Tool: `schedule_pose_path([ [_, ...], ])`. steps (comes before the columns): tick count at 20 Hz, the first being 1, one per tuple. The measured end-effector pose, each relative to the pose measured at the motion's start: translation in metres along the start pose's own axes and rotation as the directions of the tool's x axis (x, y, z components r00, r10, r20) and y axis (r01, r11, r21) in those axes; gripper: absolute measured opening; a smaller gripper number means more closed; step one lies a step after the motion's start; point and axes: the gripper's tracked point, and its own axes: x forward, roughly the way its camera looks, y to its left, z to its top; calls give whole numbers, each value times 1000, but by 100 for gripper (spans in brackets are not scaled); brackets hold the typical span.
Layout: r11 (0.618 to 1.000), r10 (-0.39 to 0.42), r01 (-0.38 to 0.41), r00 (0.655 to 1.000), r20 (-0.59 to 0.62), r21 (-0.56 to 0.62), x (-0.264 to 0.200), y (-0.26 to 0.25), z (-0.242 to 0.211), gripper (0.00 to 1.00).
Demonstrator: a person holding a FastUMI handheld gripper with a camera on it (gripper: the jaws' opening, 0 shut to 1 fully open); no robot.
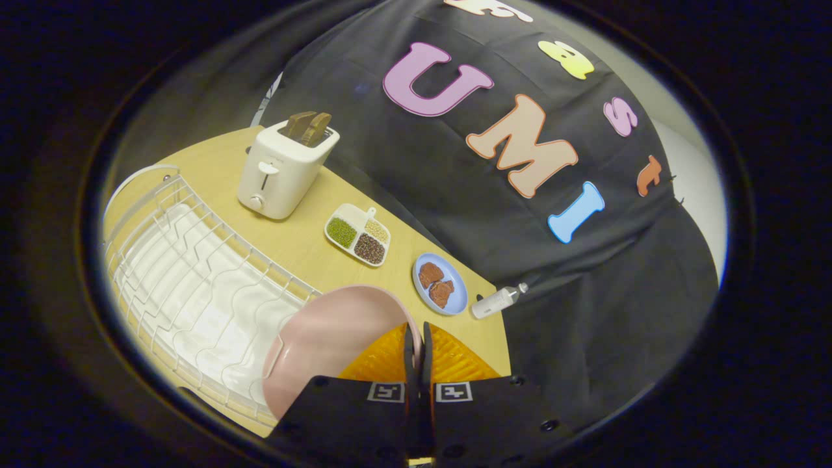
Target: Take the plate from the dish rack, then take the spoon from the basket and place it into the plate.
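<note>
The gripper (418,341) has its fingers drawn close, pinching the rim of the pink plate (325,344) between them; the plate hangs edge-on and tilted, its hollow face turned toward the dish rack (195,273), a posture that follows from seizing a plate by its rim as it stood upright in the wires. The plate is carried clear of the rack, just beside the rack's near corner and in front of an orange ribbed basket (455,361) that lies directly beyond the fingers; by the task this is judged to be the basket holding the spoon, though no spoon can be made out here. The white wire rack stands on a white drain tray at the end of the wooden worktop (305,240), its slots bare, which suggests the first step of the task, lifting the plate out, is done, while setting it down and fetching the spoon are not yet done. Farther along the worktop, well apart from the fingers, stand a blue saucer (455,302) bearing brown pieces, a small white bottle (497,301) lying on its side near the worktop's edge, a divided white tray (359,234) of green, pale and dark grains, and a white toaster (283,170) with two dark slices risen from its slots. Since the fingers are occupied, the plate must presumably be laid flat on a bare part of the worktop before the spoon can be taken.
</note>
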Motion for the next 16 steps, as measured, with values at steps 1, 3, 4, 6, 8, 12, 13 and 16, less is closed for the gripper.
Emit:
schedule_pose_path([
  [1,1000,-2,2,1000,3,-16,1,1,4,3],
  [3,999,-12,13,1000,27,-46,-3,1,12,3],
  [4,998,-10,12,999,33,-54,-5,2,13,3],
  [6,998,-11,13,999,34,-59,-5,1,13,3],
  [8,997,-17,19,999,37,-76,-5,0,11,3],
  [12,990,-91,100,992,90,-102,-17,-29,26,3],
  [13,993,-89,95,992,88,-75,-16,-37,27,3],
  [16,995,-92,95,990,105,-22,-24,-57,32,3],
])
